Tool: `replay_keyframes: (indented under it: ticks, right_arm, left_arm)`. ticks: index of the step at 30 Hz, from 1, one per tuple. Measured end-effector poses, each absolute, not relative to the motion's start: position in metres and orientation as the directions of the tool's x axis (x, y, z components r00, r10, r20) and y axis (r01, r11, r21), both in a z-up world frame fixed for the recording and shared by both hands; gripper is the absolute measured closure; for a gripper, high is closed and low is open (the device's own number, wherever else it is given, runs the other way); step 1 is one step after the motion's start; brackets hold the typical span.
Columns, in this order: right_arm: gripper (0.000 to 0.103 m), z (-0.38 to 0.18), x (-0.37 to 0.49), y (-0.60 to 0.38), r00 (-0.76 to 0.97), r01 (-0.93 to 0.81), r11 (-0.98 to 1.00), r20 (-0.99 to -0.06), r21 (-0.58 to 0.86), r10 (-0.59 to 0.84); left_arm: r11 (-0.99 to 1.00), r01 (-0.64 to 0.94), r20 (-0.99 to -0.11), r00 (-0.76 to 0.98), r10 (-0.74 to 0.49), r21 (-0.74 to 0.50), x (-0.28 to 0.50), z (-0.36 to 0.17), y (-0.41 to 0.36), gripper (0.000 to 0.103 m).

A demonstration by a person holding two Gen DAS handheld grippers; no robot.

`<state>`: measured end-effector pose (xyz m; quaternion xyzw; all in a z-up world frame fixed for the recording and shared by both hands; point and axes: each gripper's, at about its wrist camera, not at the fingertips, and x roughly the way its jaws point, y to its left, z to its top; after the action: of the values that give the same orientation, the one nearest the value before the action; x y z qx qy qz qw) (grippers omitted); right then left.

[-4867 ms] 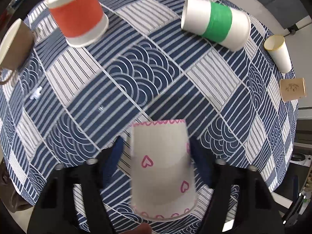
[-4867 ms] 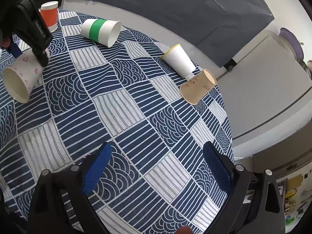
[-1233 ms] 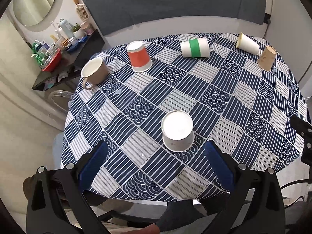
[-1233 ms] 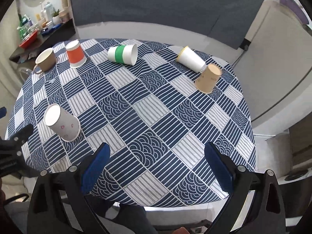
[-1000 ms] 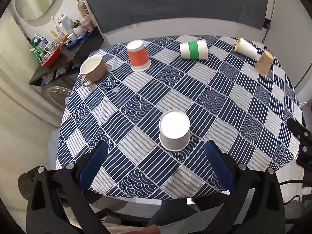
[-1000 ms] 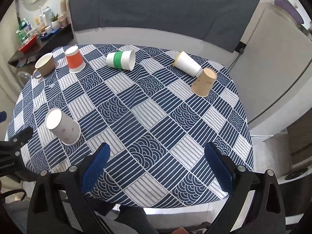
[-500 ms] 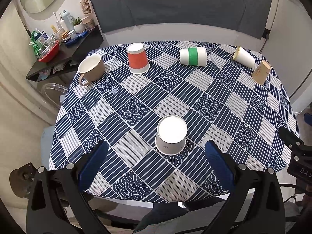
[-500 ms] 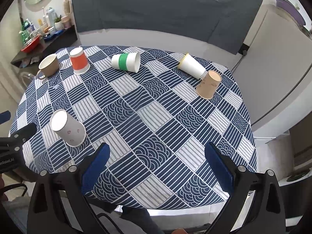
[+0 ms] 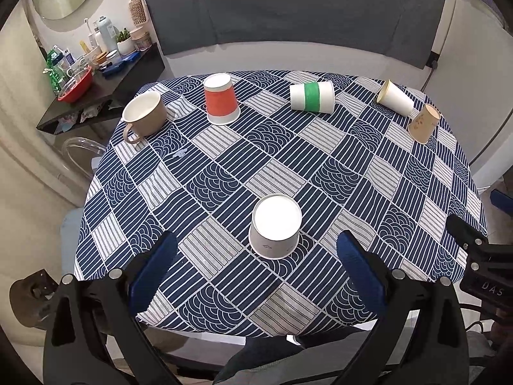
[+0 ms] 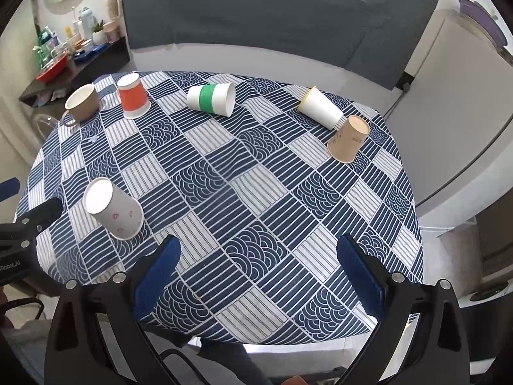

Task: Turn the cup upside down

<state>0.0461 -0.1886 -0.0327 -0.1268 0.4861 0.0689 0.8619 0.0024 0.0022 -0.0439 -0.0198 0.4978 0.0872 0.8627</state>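
A: Where's the white paper cup with pink hearts (image 9: pixel 275 226)?

B: Mouth-down on the blue patterned tablecloth (image 9: pixel 224 160), on the near side, well apart from the orange-banded paper cup (image 9: pixel 221 99). It looks flipped already.

A: And the tools?

B: The left gripper (image 9: pixel 256 266) and right gripper (image 10: pixel 259 266) both gape wide, empty. I'd back straight away, brushing neither cup nor cloth.

I see the white heart-print paper cup (image 9: pixel 275 230) standing upside down, rim flat on the worktop (image 9: pixel 224 160), near its front edge.
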Motion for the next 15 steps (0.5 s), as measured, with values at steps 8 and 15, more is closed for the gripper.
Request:
replay_keyframes:
  ticks: [8,15]
  right_arm:
    - [0.009,-0.0329,0.0459,-0.1846,0.520,-0.253,0.955,-0.854,-0.154,0.000]
    - [0.009,-0.0330,0.0457,-0.1813,0.524,-0.261,0.952,-0.852,-0.162,-0.001]
  left_arm:
    - [0.984,-0.172,-0.862,0.488,0.133,0.054,0.0037,-0.0440,0.0040,0.006]
    - [0.984,-0.171,-0.866,0.484,0.128,0.050,0.0053,-0.0457,0.0064,0.006]
